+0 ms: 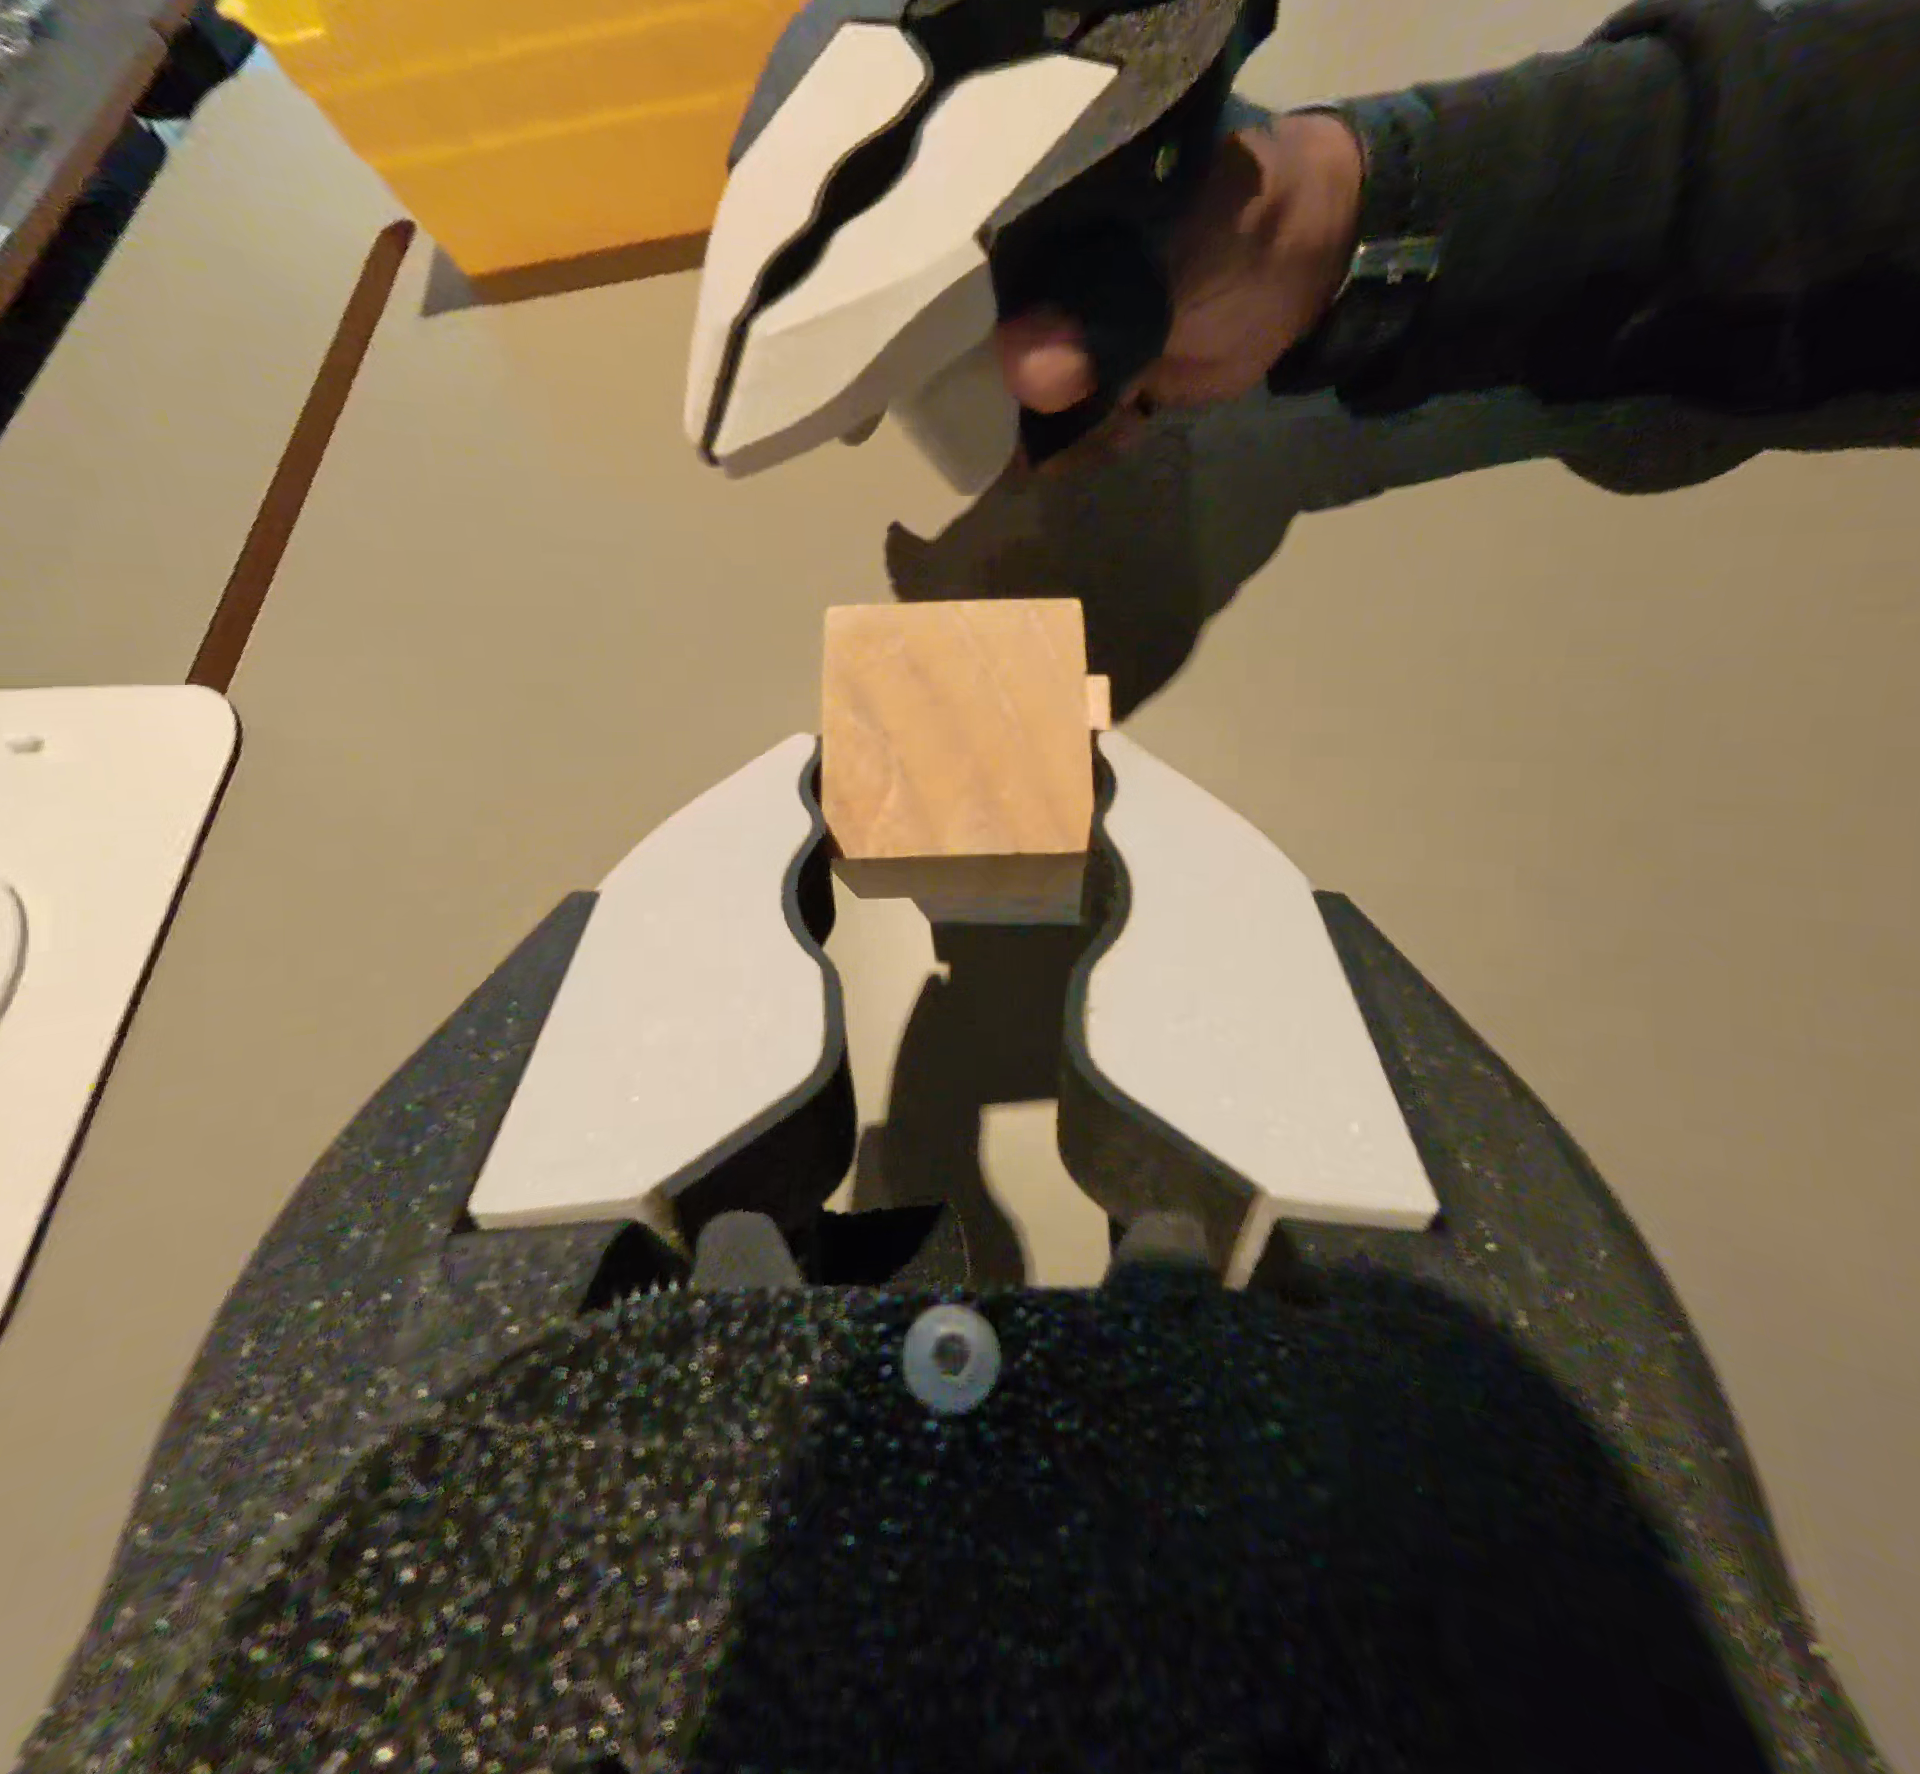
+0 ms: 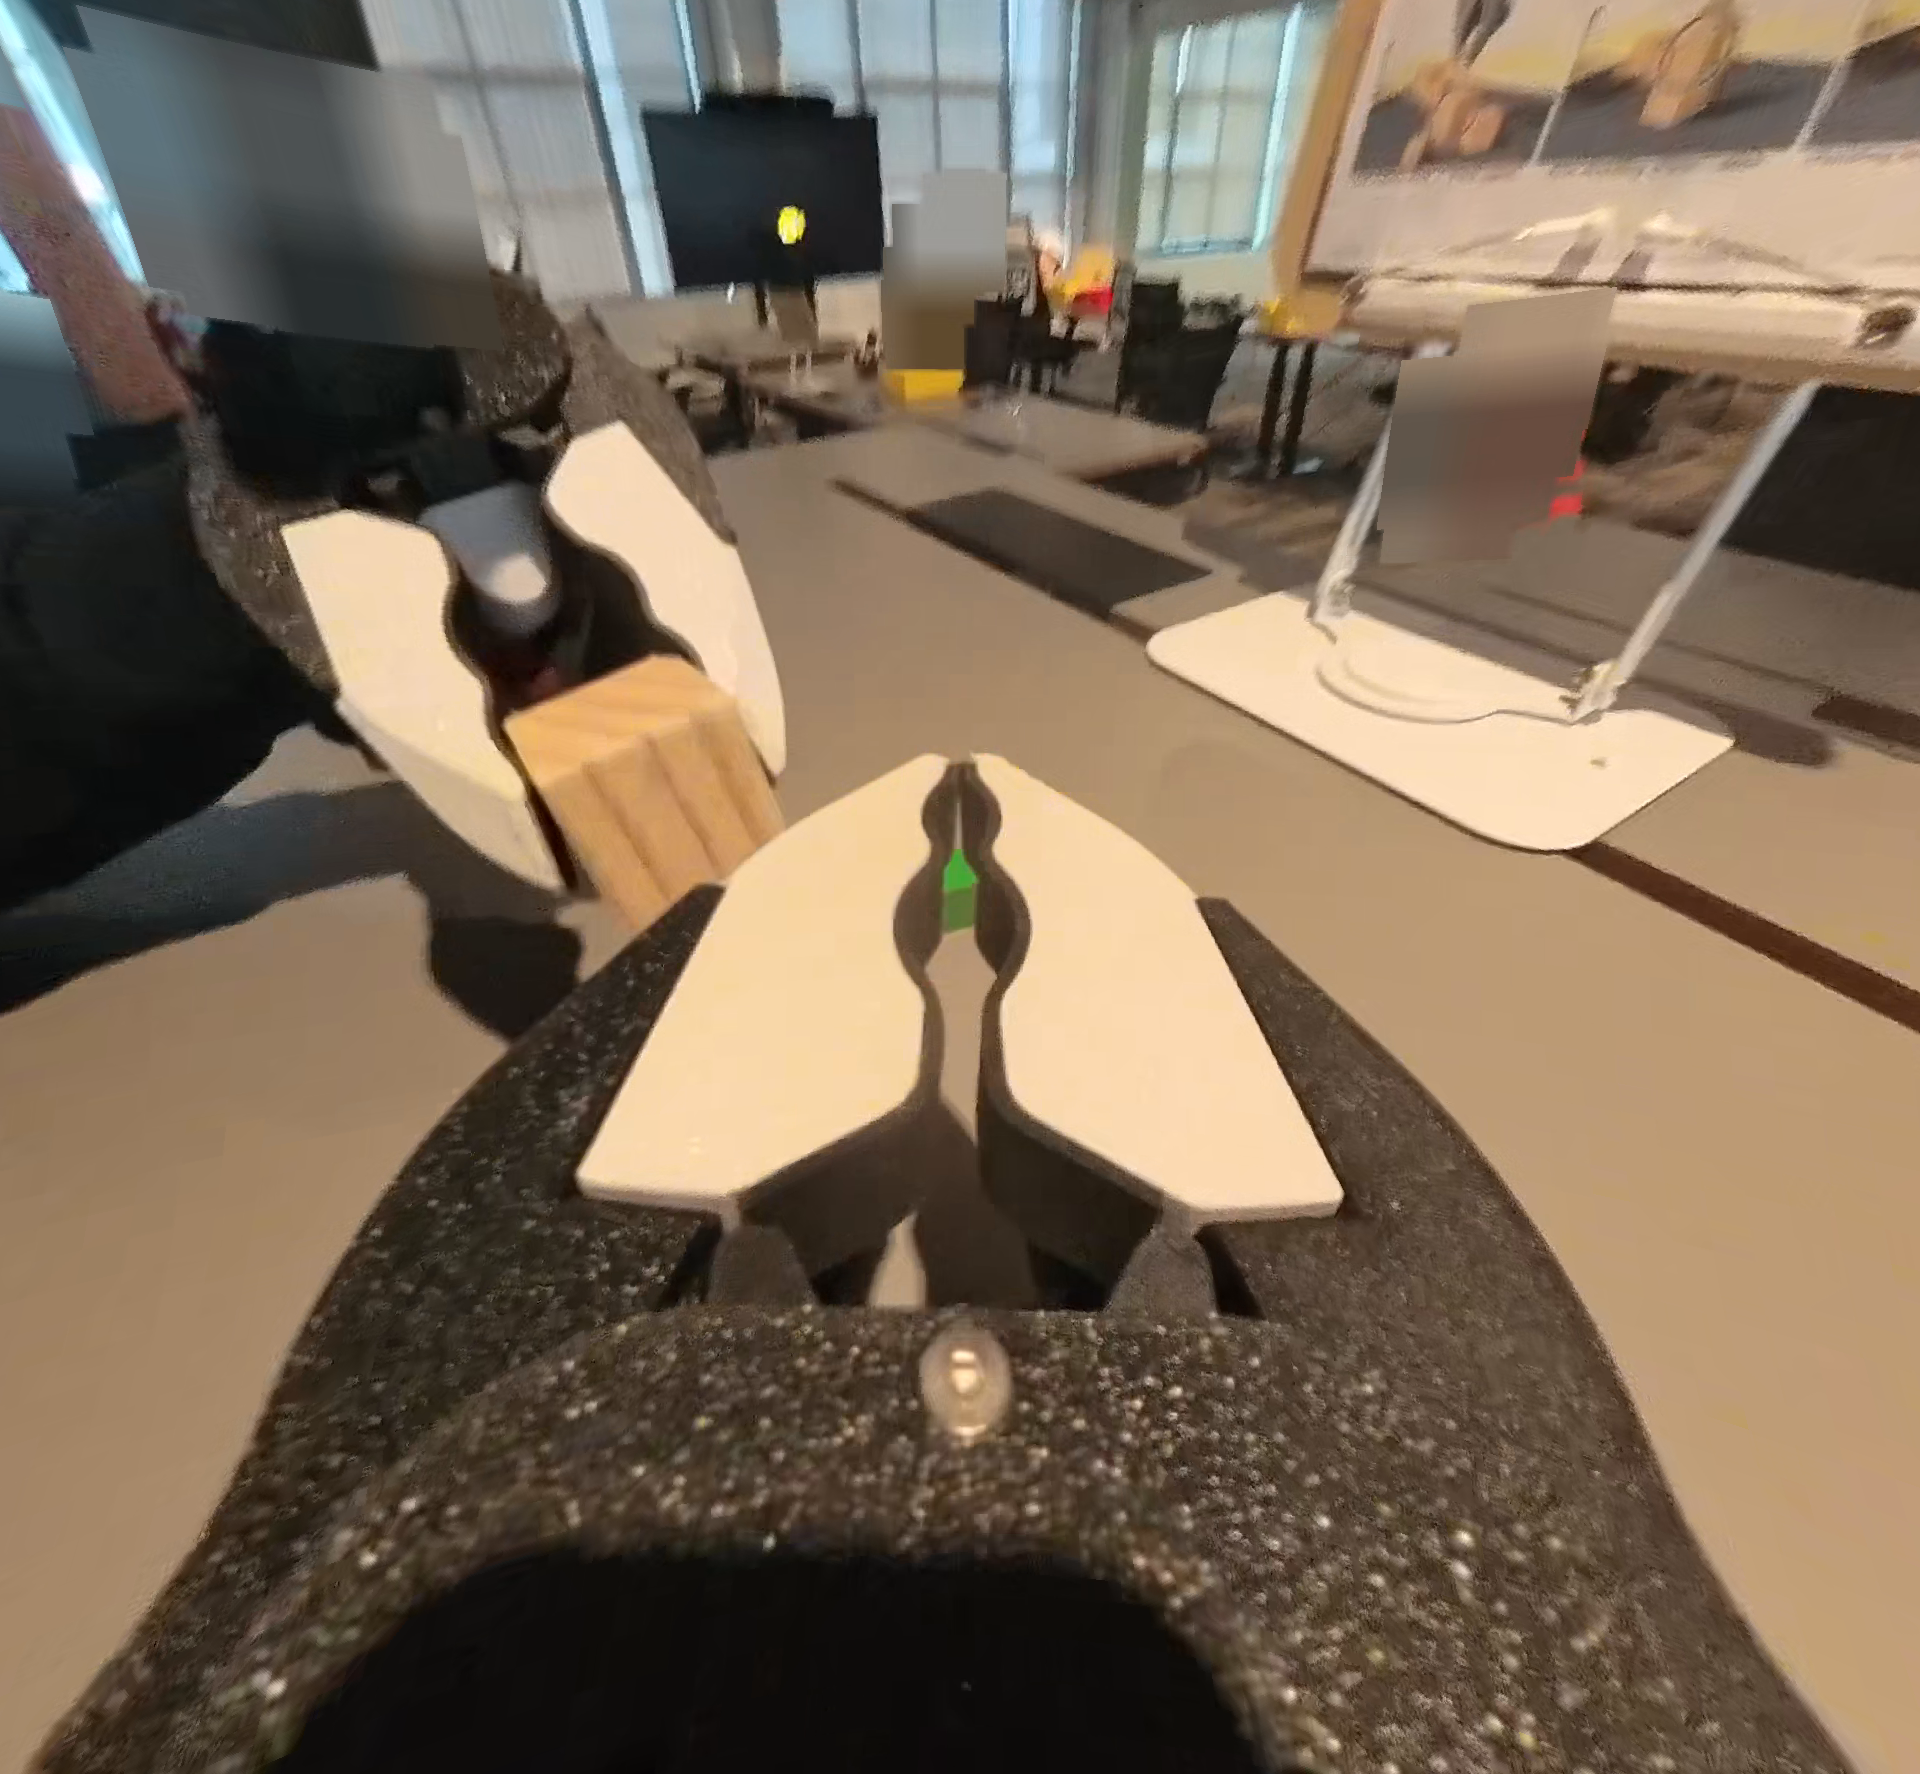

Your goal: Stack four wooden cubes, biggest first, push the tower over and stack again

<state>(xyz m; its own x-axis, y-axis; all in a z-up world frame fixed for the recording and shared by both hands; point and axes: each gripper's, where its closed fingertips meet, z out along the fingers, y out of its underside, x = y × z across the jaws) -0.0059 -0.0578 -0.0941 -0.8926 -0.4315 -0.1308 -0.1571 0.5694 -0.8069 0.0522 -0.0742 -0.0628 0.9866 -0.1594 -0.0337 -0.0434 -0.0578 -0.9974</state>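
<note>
The left tool [image 1: 956,789] is clamped on a wooden cube [image 1: 956,748], its two pale fingers [image 1: 675,997] pressing the cube's left and right faces near the fingertips. The cube looks to be held just above the grey surface [image 1: 1507,997], with a shadow under it. Behind its right edge a sliver of another small wooden piece [image 1: 1096,701] peeks out; what it is cannot be told.

The right tool [image 2: 961,774] is closed with nothing between its tips, and it hangs just beyond the cube on the far side. Through the gap in its fingers a small green block [image 2: 958,888] shows, lying on the surface farther off.

The cube should handle easily: solid wood, stiff, light, not fragile, with flat smooth faces that could slip if pinched at a corner. Holding two opposite flat faces, square and near the middle, is the safe grip, and that is roughly how it sits now.

For room: a yellow crate [image 1: 540,62] stands at the far left, well apart. A white board [image 1: 94,945] with a rounded corner lies near left, and a dark seam [image 1: 301,467] runs along the surface there. The open stretch to the right looks the best place for stacking. The main risk seems to be the right tool, so near the cube, knocking it.
</note>
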